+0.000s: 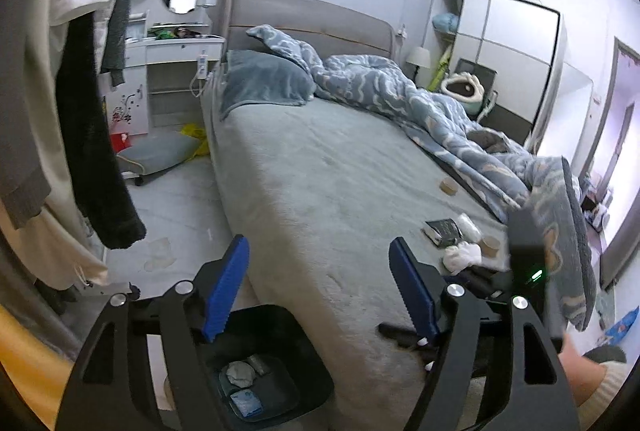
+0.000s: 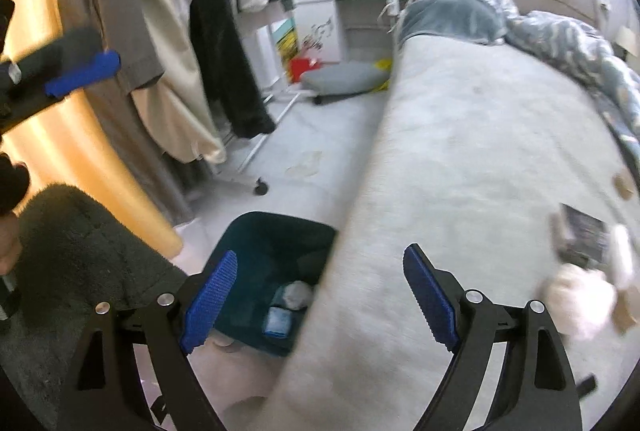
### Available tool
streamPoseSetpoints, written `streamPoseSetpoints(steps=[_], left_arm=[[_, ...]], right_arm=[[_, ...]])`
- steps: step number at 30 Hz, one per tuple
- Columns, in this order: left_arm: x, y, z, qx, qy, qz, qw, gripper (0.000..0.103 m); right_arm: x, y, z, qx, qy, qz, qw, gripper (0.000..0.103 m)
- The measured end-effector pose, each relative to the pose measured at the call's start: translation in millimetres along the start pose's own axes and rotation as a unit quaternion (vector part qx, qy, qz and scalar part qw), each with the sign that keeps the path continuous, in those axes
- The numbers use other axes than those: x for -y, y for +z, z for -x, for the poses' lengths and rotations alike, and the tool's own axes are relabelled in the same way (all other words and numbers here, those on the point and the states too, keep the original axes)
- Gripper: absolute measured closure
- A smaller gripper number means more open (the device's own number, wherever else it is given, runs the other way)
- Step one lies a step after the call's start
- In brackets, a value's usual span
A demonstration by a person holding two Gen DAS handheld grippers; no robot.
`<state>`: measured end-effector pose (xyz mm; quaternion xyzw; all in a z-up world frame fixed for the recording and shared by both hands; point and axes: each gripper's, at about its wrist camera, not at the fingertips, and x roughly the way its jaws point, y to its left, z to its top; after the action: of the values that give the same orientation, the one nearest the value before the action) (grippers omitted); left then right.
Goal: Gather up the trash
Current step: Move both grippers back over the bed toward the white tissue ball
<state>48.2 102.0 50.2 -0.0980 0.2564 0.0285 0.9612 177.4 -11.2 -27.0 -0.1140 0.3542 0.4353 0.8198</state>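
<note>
Grey fleece bed (image 1: 320, 171) across most of both views, blue patterned duvet (image 1: 400, 87) bunched along far side w/ pillow (image 1: 260, 79) by headboard. Black bin (image 1: 276, 371) on floor, tight against bed's near corner, below & between left tongs (image 1: 316, 287); crumpled tissue (image 1: 240, 373) + blue packet (image 1: 246, 402) already inside. More trash on bed near duvet edge: dark wrapper (image 1: 442, 231), white wad (image 1: 462, 257), cardboard rolls (image 1: 491, 246), one more roll (image 1: 448, 186) farther up. Clothes rack (image 2: 256, 147) w/ hanging coats left of bin, grey cushion (image 1: 160, 151) + white desk (image 1: 176, 47) beyond. Left tongs apart, nothing between, angled down over bin/bed corner. Right tongs (image 2: 316, 295) also apart & empty, tilted down over bed edge, bin under left pad; blurred. Right hand (image 1: 580, 367), pale cuff, low right in left view.
</note>
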Motion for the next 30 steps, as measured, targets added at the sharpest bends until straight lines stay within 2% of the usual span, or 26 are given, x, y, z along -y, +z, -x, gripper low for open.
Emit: streamPoseSetpoints(steps=[6,14,17,22,26,30], left_arm=[[27.4,-5.8,-18.7,-0.016,-0.018,-0.010,0.9997,0.022],[47.2,-10.8,-45.5,-0.047,-0.045,0.001,0.9979,0.021],[50.7,-11.5,-57.4,-0.052,-0.058,0.007,0.9969,0.021],[61.0,-11.7,-78.7,-0.051,-0.069,-0.011,0.9962,0.020],[71.8,-18.1,-101.0,-0.062,-0.106,-0.015,0.9923,0.019],[81.5,-25.2,-123.4,-0.078,-0.128,-0.016,0.9886,0.019]], right_arm=[[30.4,-10.8,37.6,0.025,-0.031,-0.020,0.999,0.017],[64.7,-31.0,75.4,0.043,-0.066,-0.046,0.996,0.017],[76.9,-38.7,84.6,0.044,-0.074,-0.057,0.995,0.017],[96.0,-55.0,96.5,0.041,-0.082,-0.074,0.993,0.017],[106.5,-63.2,100.1,0.038,-0.084,-0.086,0.992,0.017],[116.0,-71.8,99.8,0.036,-0.083,-0.094,0.991,0.017]])
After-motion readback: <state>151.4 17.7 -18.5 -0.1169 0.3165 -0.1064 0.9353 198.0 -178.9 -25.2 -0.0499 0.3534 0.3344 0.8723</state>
